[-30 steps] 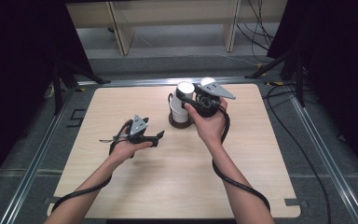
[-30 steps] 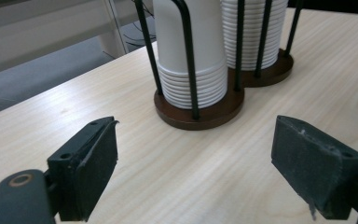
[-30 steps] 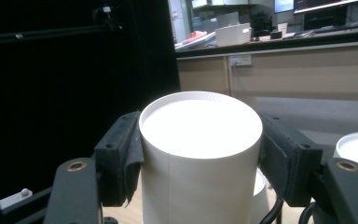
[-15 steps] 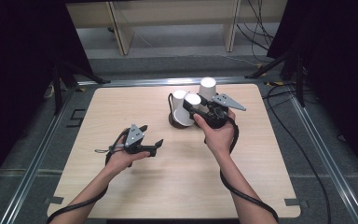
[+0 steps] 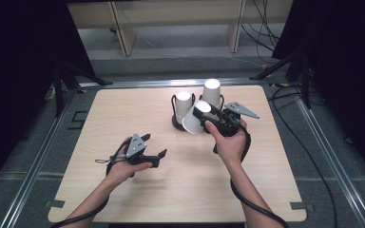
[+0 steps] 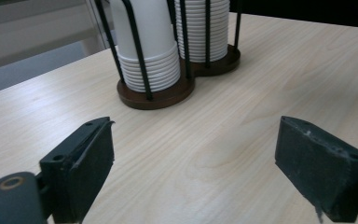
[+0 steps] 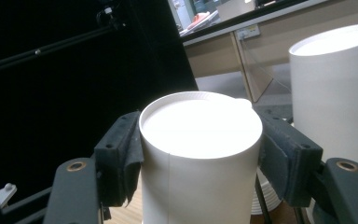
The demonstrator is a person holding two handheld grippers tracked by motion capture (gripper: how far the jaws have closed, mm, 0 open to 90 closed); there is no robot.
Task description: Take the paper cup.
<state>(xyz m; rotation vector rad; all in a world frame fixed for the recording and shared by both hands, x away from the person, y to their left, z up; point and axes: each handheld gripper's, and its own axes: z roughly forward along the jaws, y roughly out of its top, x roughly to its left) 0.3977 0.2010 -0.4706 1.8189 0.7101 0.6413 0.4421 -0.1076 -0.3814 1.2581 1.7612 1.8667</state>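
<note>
One light, crushable paper cup (image 7: 200, 154) sits pinched at 3 and 9 o'clock by right gripper (image 7: 200, 144); left gripper (image 6: 196, 172), just widening, gapes empty.

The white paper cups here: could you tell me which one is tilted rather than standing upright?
The cup clamped in the right gripper leans leftward, free of the holder; both stacks there stand upright.

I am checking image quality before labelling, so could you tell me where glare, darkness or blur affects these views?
High view: the upturned bottoms of the stacked cups are blown out white, and the surroundings fall to black. Right gripper view: the held paper cup glares on its bottom, with a dark backdrop at left. Left gripper view: evenly lit, the cup holder sharp, the near jaws slightly soft.
</note>
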